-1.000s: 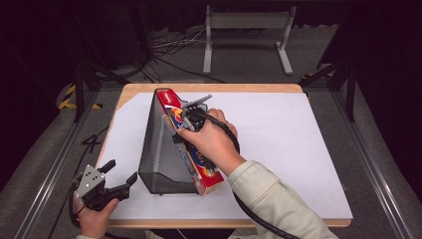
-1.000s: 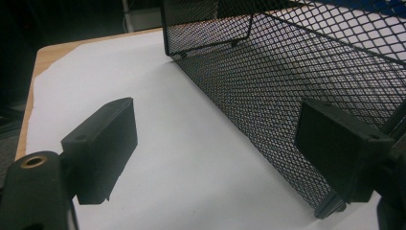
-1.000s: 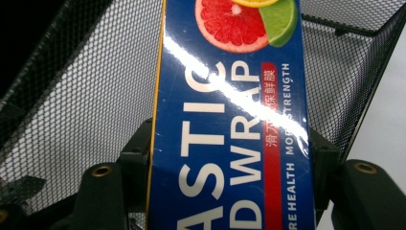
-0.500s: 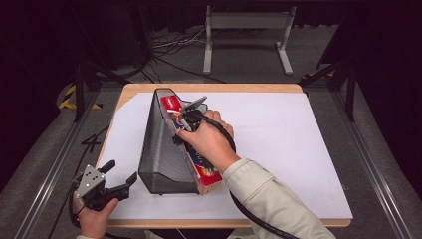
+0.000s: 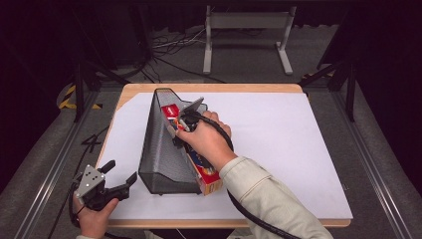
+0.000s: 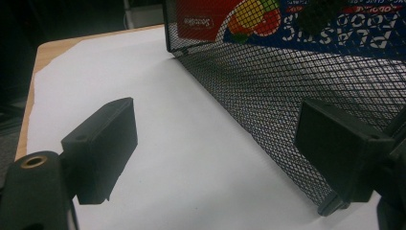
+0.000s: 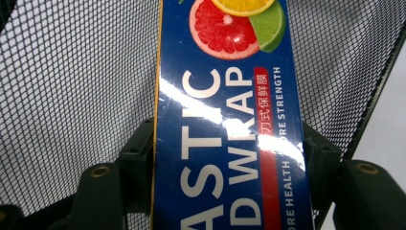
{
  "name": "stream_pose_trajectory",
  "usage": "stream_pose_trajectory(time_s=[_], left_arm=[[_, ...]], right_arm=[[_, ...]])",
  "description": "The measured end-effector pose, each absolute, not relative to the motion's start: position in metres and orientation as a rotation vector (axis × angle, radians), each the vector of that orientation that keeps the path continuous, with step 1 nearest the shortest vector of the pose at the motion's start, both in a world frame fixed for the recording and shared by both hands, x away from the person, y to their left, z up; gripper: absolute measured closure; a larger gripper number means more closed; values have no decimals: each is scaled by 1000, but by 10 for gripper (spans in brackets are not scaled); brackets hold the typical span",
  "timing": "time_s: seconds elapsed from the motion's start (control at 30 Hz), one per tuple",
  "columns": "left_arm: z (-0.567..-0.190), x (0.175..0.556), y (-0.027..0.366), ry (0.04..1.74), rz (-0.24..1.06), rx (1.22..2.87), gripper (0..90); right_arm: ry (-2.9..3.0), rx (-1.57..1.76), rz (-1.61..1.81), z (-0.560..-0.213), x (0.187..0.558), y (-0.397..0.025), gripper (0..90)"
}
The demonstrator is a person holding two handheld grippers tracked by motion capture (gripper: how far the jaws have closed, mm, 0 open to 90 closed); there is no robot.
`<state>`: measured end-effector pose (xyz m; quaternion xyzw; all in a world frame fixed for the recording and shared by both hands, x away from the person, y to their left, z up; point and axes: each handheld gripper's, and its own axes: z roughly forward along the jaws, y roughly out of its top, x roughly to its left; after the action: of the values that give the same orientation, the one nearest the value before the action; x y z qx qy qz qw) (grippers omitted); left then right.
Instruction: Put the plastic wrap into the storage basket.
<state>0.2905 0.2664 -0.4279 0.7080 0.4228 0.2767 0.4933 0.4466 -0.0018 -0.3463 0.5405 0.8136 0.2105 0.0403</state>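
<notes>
A black mesh file holder (image 5: 159, 149) stands on the white table cover. A long blue and red plastic wrap box (image 5: 205, 173) lies slanted in its open side, far end inside and near end sticking out. My right gripper (image 5: 181, 122) is shut on the box's middle. In the right gripper view the jaws press both long edges of the box (image 7: 225, 120), with the mesh (image 7: 72, 72) behind it. My left gripper (image 5: 121, 171) is open at the table's near-left corner. The left gripper view has its jaws (image 6: 220, 148) wide apart beside the mesh wall (image 6: 268, 81), the box (image 6: 287, 19) showing through.
The white cover (image 5: 278, 149) spreads wide to the right of the holder. The wooden table edge (image 5: 224, 88) runs along the far side. A metal stand (image 5: 246, 20) and cables lie on the floor beyond the table.
The right hand has pushed the box's far end a little deeper and lower into the mesh holder. The left gripper has stayed where it was, open.
</notes>
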Motion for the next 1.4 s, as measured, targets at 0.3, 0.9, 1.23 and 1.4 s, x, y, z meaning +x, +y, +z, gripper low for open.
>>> stream_pose_trajectory(time_s=[0.3, 0.9, 1.23, 1.4], left_arm=[[-428, 289, 268, 1031, 674, 1714, 155], [-428, 288, 269, 1034, 678, 1716, 156], [-429, 287, 270, 1040, 676, 1712, 155], [-429, 287, 270, 1041, 678, 1716, 155]], right_arm=[[2525, 1680, 590, -352, 453, -1, 373], [2541, 1621, 616, -351, 451, 0, 252], [2526, 1525, 700, -336, 449, -4, 197], [2508, 1477, 781, -323, 447, -9, 186]])
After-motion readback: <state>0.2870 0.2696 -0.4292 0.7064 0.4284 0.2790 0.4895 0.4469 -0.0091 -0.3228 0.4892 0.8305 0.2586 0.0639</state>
